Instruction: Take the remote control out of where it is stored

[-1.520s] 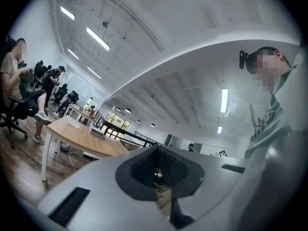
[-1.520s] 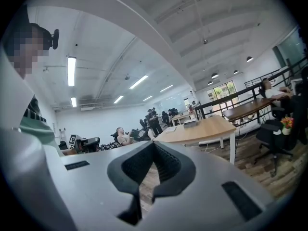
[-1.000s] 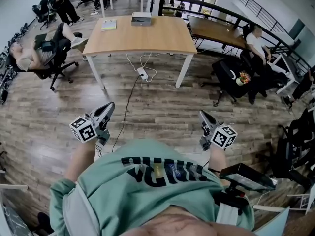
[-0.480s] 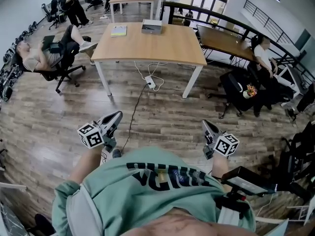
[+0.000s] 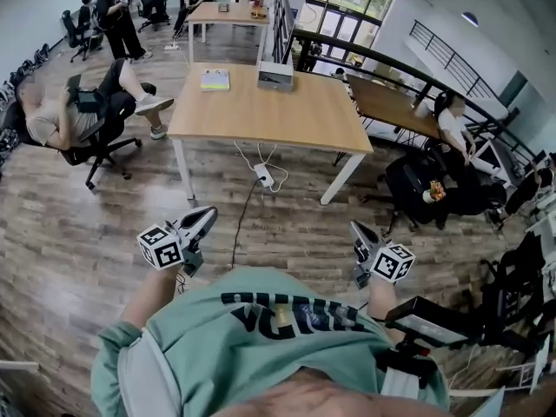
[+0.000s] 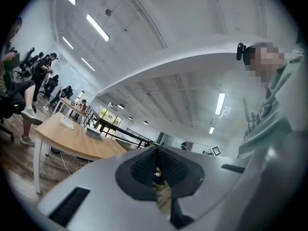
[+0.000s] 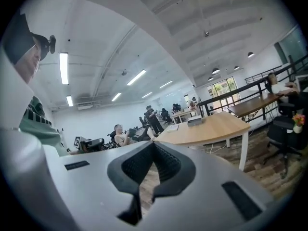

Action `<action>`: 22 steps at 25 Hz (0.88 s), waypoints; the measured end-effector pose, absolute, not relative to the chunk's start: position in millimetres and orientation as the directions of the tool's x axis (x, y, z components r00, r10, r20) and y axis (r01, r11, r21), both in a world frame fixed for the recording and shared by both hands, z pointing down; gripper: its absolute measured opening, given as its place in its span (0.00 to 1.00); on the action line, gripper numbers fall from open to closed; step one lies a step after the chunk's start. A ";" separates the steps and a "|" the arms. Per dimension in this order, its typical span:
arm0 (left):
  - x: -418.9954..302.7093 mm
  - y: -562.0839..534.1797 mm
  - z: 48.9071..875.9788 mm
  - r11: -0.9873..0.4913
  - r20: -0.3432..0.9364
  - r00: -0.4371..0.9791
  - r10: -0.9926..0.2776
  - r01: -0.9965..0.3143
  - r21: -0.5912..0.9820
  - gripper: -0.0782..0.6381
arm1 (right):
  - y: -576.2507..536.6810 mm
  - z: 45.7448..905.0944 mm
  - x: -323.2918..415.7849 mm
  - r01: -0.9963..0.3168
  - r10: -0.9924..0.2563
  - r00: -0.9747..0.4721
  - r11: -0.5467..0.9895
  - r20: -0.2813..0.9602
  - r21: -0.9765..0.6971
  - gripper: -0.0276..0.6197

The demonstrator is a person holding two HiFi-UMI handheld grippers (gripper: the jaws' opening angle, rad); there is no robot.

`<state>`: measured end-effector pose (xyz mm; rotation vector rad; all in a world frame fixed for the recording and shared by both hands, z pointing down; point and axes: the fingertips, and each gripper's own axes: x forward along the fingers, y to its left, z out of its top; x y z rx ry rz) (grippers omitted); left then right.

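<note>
You cannot see the remote control in any view, so you cannot tell which way its long side lies. My guess is that it is kept in the small grey box [image 5: 274, 77] on the far side of the wooden table [image 5: 287, 120]; the box looks closed, and what is in it is hidden. A thin book [image 5: 215, 79] lies near the box, to its left. The table is straight ahead of you and well apart from both grippers, with bare floor and a white power strip [image 5: 263, 177] in between. The box sits about midway between your two hands, so neither is clearly nearer. Your left gripper [image 5: 208, 215] is closed with nothing in it, and your right gripper [image 5: 355, 228] is closed and empty too.
</note>
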<state>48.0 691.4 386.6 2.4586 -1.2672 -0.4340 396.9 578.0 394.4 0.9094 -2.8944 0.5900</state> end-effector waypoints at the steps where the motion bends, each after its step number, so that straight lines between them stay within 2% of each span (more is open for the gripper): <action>1: 30.3 687.1 384.5 -0.548 -0.115 0.557 -0.822 -0.721 0.425 0.11 | 572.1 389.9 378.8 -0.559 -0.541 -0.827 0.756 0.155 -0.340 0.04; 10: -96.8 672.0 408.9 -0.488 -0.109 0.502 -0.858 -0.731 0.477 0.11 | 532.6 390.0 241.3 -0.516 -0.468 -0.856 0.795 0.219 -0.319 0.04; 17: -122.2 635.7 427.4 -0.441 -0.080 0.470 -0.879 -0.738 0.510 0.11 | 473.1 391.0 188.2 -0.453 -0.396 -0.889 0.836 0.232 -0.309 0.04; 22: -107.5 586.5 420.8 -0.401 -0.046 0.435 -0.899 -0.778 0.485 0.11 | 411.8 406.6 187.7 -0.377 -0.319 -0.923 0.860 0.214 -0.345 0.04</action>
